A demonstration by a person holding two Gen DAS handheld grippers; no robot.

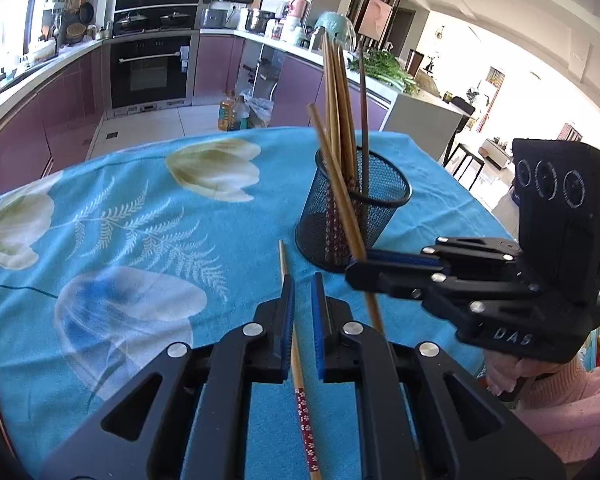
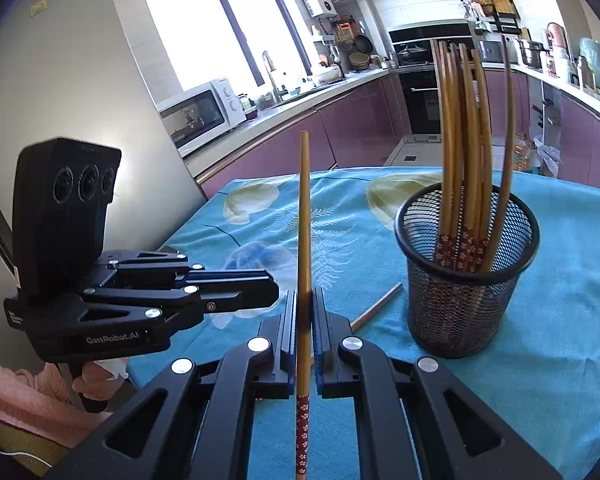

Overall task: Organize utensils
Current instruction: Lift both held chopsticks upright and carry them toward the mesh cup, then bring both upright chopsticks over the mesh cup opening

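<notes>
**Chopstick in right grip, ready for the cup**

Right gripper (image 2: 304, 312): jaws narrow, clamped on one chopstick (image 2: 304, 216), held tip-up beside the mesh cup (image 2: 466, 280), not yet over its rim. The patterned end hangs below the pads.

Left gripper (image 1: 302, 300): jaws nearly closed. A second chopstick (image 1: 296, 344) lies on the blue tablecloth (image 1: 120, 216) just in front of the cup and runs beneath these jaws; the pads appear not to pinch it.

The cup already holds a bundle of chopsticks (image 2: 464, 152), patterned ends down.

Step, as judged: transfer of the held chopstick into the cup. The next move calls for lifting it above the rim, patterned end down, then releasing. The stick on the cloth remains to be picked up.
</notes>
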